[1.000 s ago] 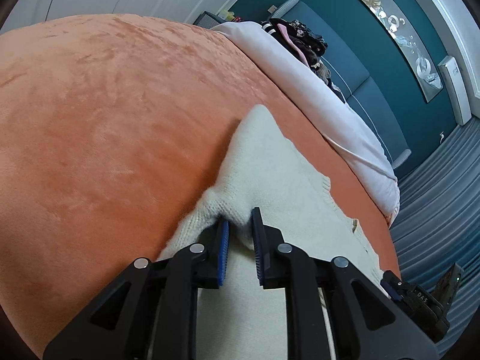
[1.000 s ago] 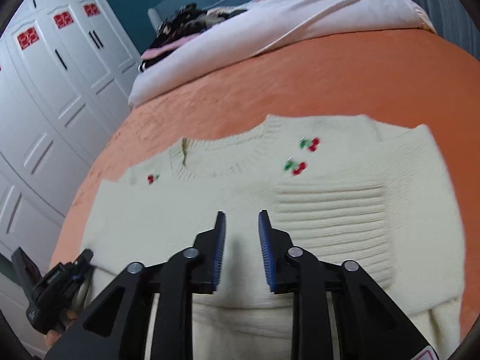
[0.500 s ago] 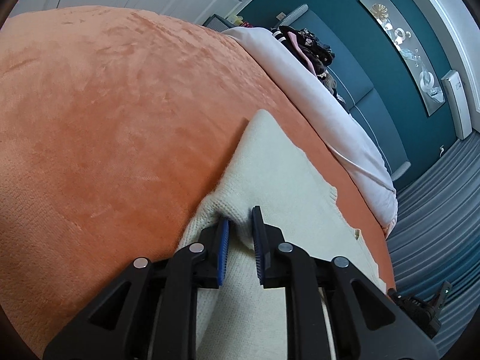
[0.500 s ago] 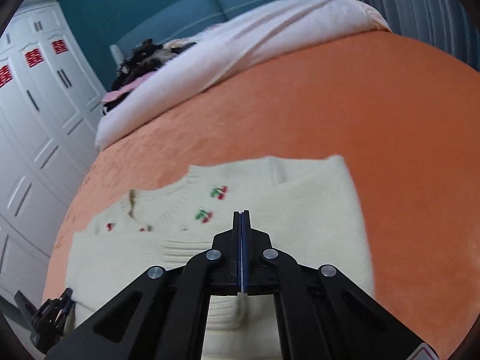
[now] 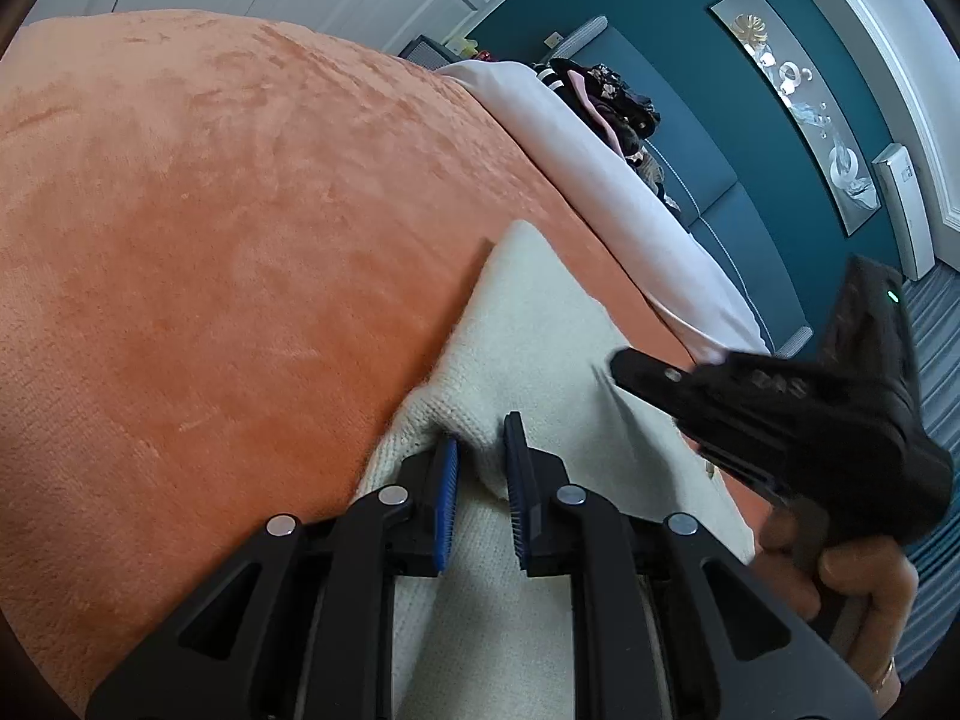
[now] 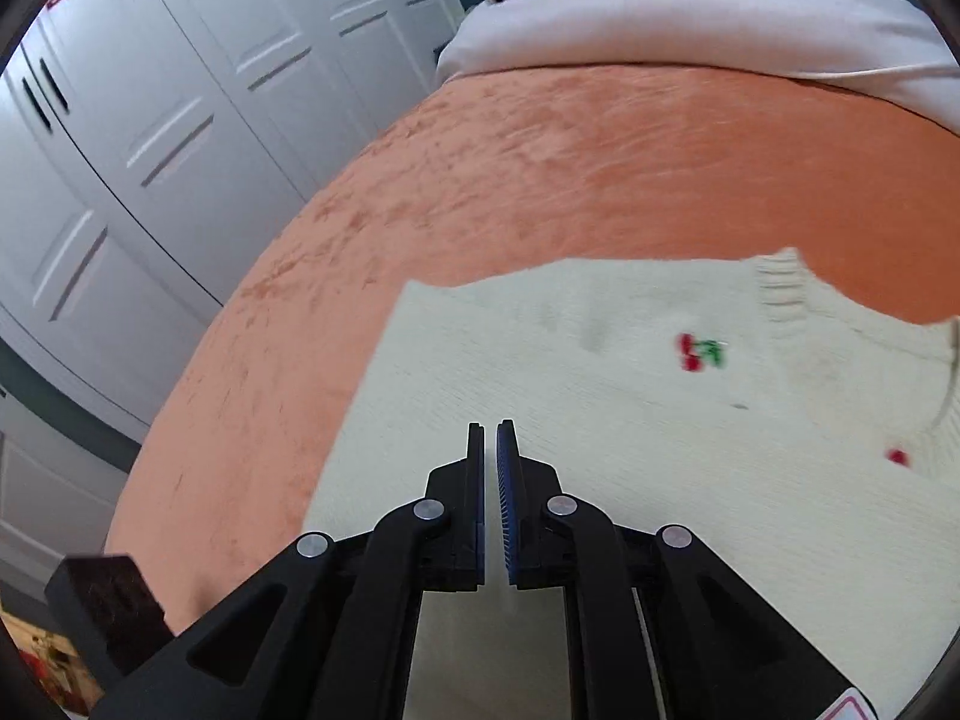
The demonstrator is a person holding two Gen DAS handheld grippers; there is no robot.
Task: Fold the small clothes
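As R gripper (image 6: pixel 489 504) swung across from a sec ago: now just beside L gripper (image 5: pixel 480 501), pads a sliver apart, apparently gripping nothing. L still clamped on bunched edge of sweater (image 6: pixel 630 420), flat on blanket (image 5: pixel 210 240). Prob side fold laid; L hold next to drop.

The left gripper (image 5: pixel 480 456) pinched a fold of the sweater (image 5: pixel 540 324) while the right gripper (image 6: pixel 489 450) hovered above it, jaws nearly closed.
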